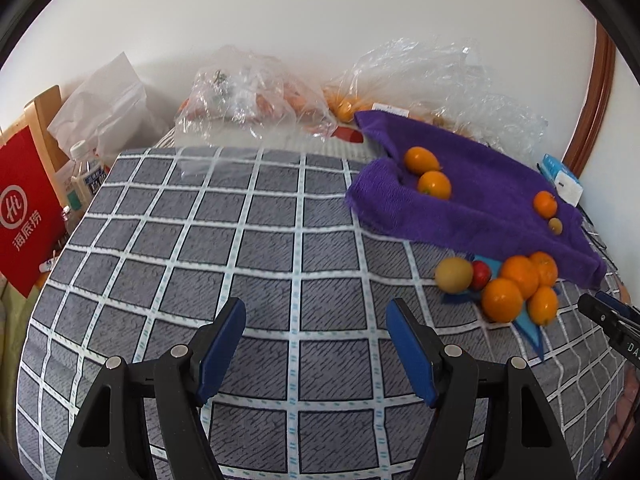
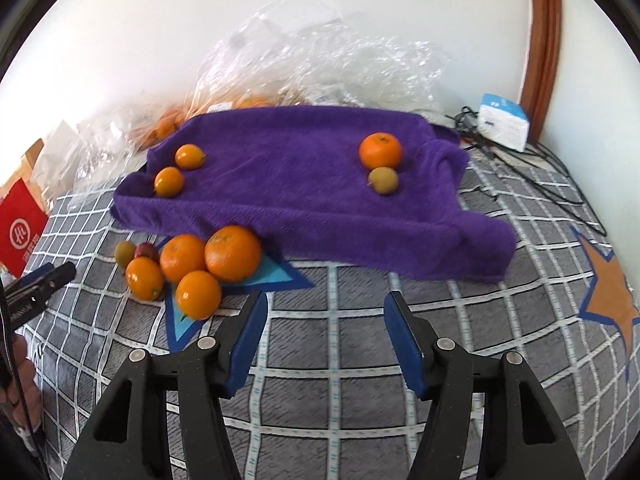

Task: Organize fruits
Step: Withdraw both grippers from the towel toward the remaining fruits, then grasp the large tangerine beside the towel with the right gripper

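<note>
A purple towel (image 2: 300, 196) lies on the checked cloth (image 2: 352, 360). On its left end rest two small oranges (image 2: 178, 170); on its right, an orange (image 2: 380, 150) and a small brownish fruit (image 2: 383, 180). In front of the towel a cluster of oranges (image 2: 200, 264) sits with a yellow-green fruit (image 2: 125, 253) and a red fruit (image 2: 146, 251). My right gripper (image 2: 326, 312) hangs open and empty just right of the cluster. My left gripper (image 1: 316, 320) is open over bare cloth, left of the same cluster (image 1: 516, 288). The towel (image 1: 480, 200) lies beyond it.
Crumpled clear plastic bags (image 1: 256, 96) with more fruit line the wall behind the towel. A red paper bag (image 1: 24, 208) and bottles (image 1: 86, 172) stand off the left edge. A white-blue box (image 2: 502, 120) and black cables (image 2: 540, 168) lie at the far right.
</note>
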A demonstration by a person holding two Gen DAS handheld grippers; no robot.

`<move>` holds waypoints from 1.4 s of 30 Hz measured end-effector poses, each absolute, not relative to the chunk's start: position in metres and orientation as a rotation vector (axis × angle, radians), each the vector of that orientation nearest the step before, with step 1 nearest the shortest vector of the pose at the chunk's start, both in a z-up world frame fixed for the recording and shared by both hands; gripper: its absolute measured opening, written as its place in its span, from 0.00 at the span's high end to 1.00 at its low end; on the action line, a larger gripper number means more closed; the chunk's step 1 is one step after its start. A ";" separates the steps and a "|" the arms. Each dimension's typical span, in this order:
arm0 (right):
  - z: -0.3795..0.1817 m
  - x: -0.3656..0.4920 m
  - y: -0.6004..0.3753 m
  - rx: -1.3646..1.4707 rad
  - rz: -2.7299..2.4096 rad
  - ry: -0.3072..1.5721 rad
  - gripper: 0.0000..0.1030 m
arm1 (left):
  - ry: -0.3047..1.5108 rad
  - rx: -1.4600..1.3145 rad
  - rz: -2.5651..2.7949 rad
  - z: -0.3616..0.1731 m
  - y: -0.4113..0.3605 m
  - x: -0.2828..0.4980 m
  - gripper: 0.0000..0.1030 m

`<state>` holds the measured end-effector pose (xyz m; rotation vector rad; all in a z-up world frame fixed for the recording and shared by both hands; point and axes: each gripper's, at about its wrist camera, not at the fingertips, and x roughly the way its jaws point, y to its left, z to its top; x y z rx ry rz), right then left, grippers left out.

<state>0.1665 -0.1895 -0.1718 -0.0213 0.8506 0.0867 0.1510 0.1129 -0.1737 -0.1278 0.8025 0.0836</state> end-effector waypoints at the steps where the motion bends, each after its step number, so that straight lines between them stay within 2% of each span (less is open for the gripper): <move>1: -0.174 0.168 -0.188 -0.020 0.095 0.854 0.41 | 0.801 -0.123 0.081 -0.173 0.112 0.151 0.31; 11: -0.171 0.194 -0.159 0.015 0.207 0.819 0.43 | 0.782 -0.214 0.092 -0.173 0.125 0.147 0.31; 15: -0.178 0.207 -0.149 0.002 0.227 0.855 0.49 | 0.785 -0.235 0.092 -0.174 0.128 0.147 0.31; 24: -0.186 0.223 -0.140 -0.012 0.250 0.906 0.50 | 0.789 -0.215 0.092 -0.174 0.123 0.147 0.31; 27: -0.190 0.226 -0.141 0.011 0.268 0.921 0.60 | 0.789 -0.204 0.093 -0.174 0.122 0.147 0.31; 37: -0.167 0.193 -0.185 -0.005 0.128 0.833 0.60 | 0.805 -0.187 0.104 -0.175 0.120 0.147 0.31; 42: -0.177 0.181 -0.215 0.027 0.074 0.874 0.60 | 0.803 -0.174 0.121 -0.175 0.118 0.146 0.31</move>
